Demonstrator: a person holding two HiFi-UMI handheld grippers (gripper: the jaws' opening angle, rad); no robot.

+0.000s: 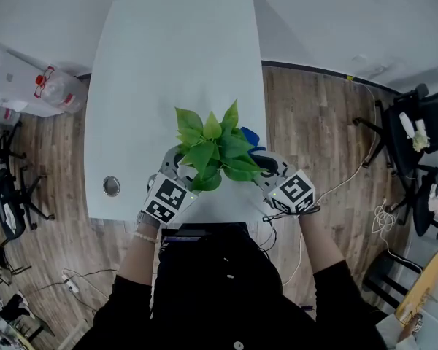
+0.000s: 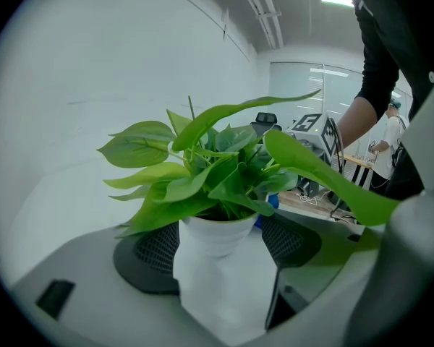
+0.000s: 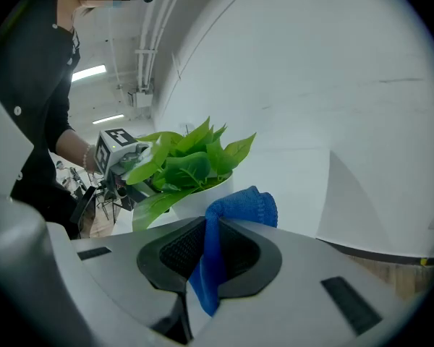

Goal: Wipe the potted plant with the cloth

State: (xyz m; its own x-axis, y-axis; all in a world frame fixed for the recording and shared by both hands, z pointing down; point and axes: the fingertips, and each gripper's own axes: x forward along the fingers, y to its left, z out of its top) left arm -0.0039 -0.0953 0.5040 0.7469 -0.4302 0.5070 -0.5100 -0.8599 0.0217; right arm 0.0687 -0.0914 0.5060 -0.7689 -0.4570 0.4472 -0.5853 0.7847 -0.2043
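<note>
I have the left gripper point(image 2: 218, 246) closed round the potted plant point(image 1: 215, 148). Its two dark mesh pads point(image 2: 153, 250) sit against opposite sides of the white pot point(image 2: 215, 280), with the pot upright between them. The plant stands on the white table point(image 1: 175, 49), near the edge closest to me and roughly midway along it. Its broad green leaves point(image 2: 202, 168) spread above the pot and over both sets of jaws in the head view.

The right gripper point(image 3: 210, 255) is pinched down on a blue cloth point(image 3: 240, 207). The jaws are nearly together, with only the fabric between them. One fold bunches up beyond the tips and a strip hangs back towards the camera. This gripper sits just to the right of the plant. In the head view the cloth shows as a blue patch right beside the leaves on that side, though I cannot tell whether it touches them.

A round grommet point(image 1: 112, 186) is set in the table to the left, well apart from the pot.
</note>
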